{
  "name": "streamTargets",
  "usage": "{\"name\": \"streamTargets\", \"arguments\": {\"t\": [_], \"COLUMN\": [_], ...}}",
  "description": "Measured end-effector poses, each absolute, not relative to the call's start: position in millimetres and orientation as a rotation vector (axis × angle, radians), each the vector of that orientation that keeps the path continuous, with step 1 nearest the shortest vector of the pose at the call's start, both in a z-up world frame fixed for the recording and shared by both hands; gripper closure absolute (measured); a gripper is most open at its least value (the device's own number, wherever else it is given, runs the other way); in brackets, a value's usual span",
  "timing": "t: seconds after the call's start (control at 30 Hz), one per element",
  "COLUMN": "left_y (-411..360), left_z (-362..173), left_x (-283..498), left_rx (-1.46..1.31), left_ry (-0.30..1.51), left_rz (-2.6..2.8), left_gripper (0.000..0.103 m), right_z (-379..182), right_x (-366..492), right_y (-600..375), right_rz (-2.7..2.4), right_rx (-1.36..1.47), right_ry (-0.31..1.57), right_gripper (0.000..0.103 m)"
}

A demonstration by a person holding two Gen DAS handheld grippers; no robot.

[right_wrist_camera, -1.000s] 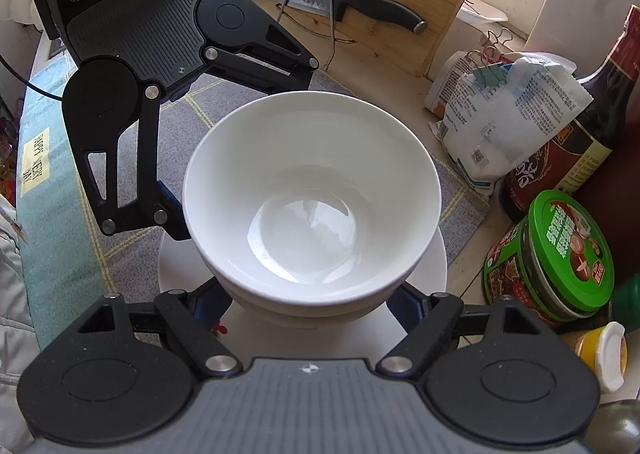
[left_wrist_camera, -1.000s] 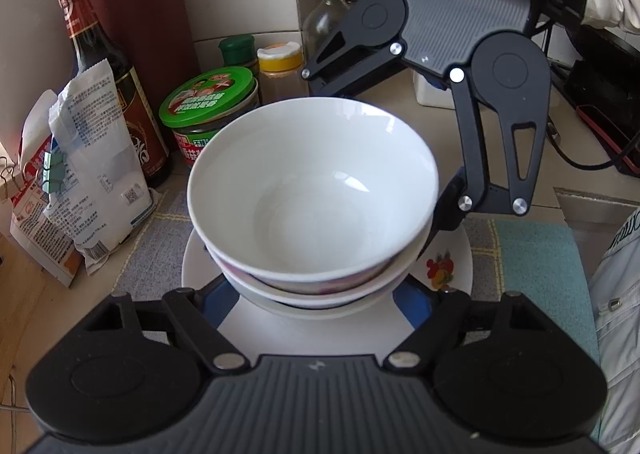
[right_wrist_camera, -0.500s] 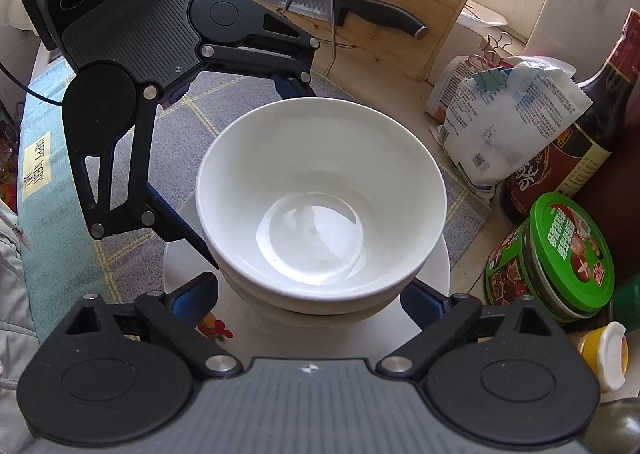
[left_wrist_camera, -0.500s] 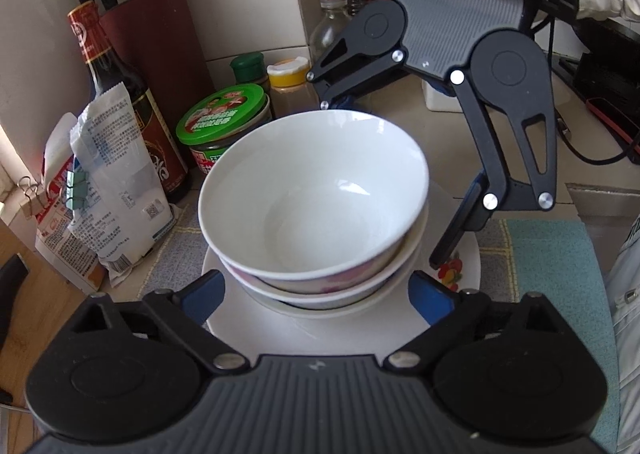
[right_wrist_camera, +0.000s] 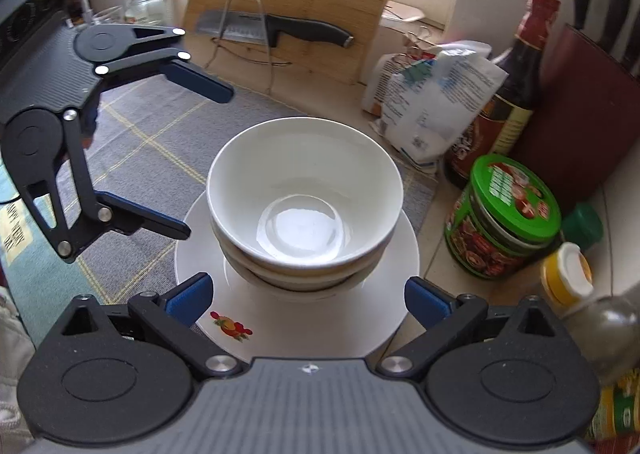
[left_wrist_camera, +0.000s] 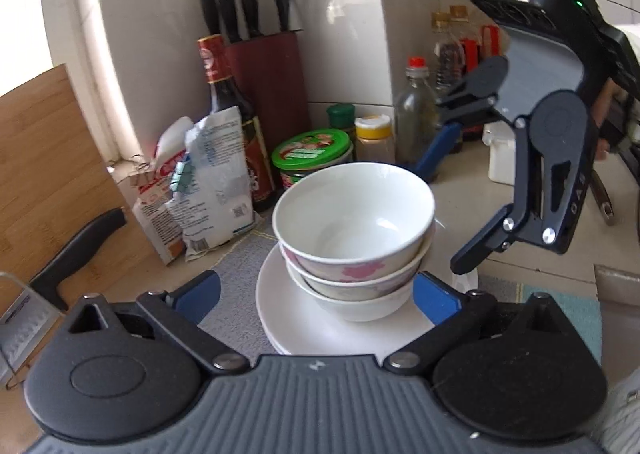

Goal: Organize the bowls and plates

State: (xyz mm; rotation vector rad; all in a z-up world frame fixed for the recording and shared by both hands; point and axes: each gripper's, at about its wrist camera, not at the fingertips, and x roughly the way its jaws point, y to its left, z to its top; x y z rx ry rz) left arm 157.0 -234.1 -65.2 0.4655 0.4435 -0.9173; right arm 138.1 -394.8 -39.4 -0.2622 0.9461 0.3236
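Left wrist view: left gripper (left_wrist_camera: 316,292) is sitting w/ jaws wide apart, holding nothing. The bowl stack (left_wrist_camera: 354,238) is lying straight ahead on the jaw centreline, just beyond the tips, resting on the plates (left_wrist_camera: 296,318) on the desk (left_wrist_camera: 460,198). Right gripper (left_wrist_camera: 444,210) is hanging past the stack, to the right of the jaws, also spread and empty.

Right wrist view: right gripper (right_wrist_camera: 308,300) is showing jaws fully spread, nothing gripped. Bowl stack (right_wrist_camera: 304,190) is centred ahead between the tips; plates (right_wrist_camera: 320,326) are reaching under the jaw line. Left gripper (right_wrist_camera: 200,158) is sitting ahead-left, clear of the stack.

Judgement: both grippers are facing the stack from opposite sides, about equally near. Stack is round, so no long axis; approach is straight fwd.
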Motion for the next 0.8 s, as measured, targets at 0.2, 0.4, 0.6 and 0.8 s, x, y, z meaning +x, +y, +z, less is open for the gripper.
{"name": "streamTargets", "arguments": {"t": [0.2, 0.4, 0.6, 0.8], "left_y": [-215.4, -192.1, -177.6, -169.6], "left_z": [-47.0, -28.1, -17.0, -8.3], "left_x": [150.5, 140.1, 125.2, 121.0], "left_rx": [0.322, 0.187, 0.211, 0.218], "left_ry": [0.518, 0.624, 0.635, 0.63], "left_rz": [-0.718, -0.695, -0.656, -0.632], "left_gripper": [0.001, 0.001, 0.001, 0.001], "right_z": [-32.0, -24.4, -9.4, -0.7], "right_x": [115.3, 82.7, 61.6, 48.8], "right_y": [-384.6, -361.2, -334.7, -322.3], "right_rz": [-0.057, -0.25, -0.358, -0.394], "right_rx": [-0.045, 0.18, 0.222, 0.242], "right_ry": [0.973, 0.917, 0.849, 0.809], "right_gripper": [0.0, 0.0, 0.0, 0.0]}}
